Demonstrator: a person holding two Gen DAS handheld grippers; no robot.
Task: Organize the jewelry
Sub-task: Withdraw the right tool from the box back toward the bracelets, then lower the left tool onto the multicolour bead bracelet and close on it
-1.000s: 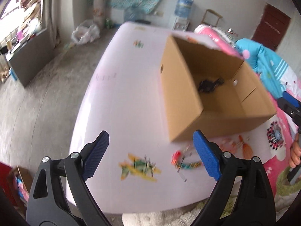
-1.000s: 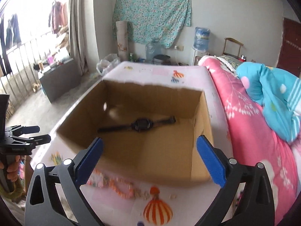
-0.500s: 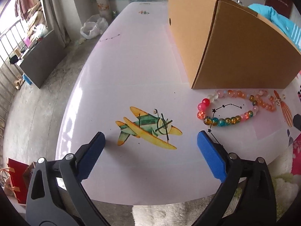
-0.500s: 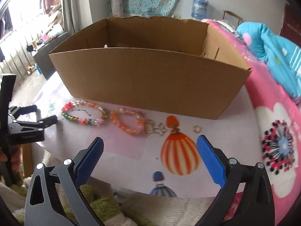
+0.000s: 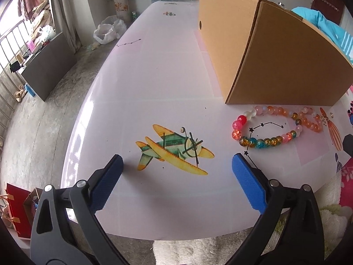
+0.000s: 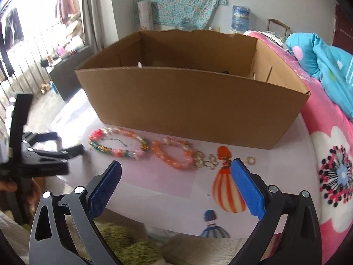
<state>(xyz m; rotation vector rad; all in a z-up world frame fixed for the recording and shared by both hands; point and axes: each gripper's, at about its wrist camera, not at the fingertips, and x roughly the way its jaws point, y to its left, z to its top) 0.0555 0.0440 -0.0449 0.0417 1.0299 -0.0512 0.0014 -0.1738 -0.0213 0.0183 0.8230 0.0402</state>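
Both grippers, left and right, are hanging wide apart and empty near the bracelets, which look light, bumpy and rolly, so pinching across the beads looks best.

the cardboard box hides its floor behind the near wall (only a dark speck shows over the rim). the orange bracelet runs under glare; small charms stay unreadable.

A home bedroom: pink floral bed, blue quilt, curtains.
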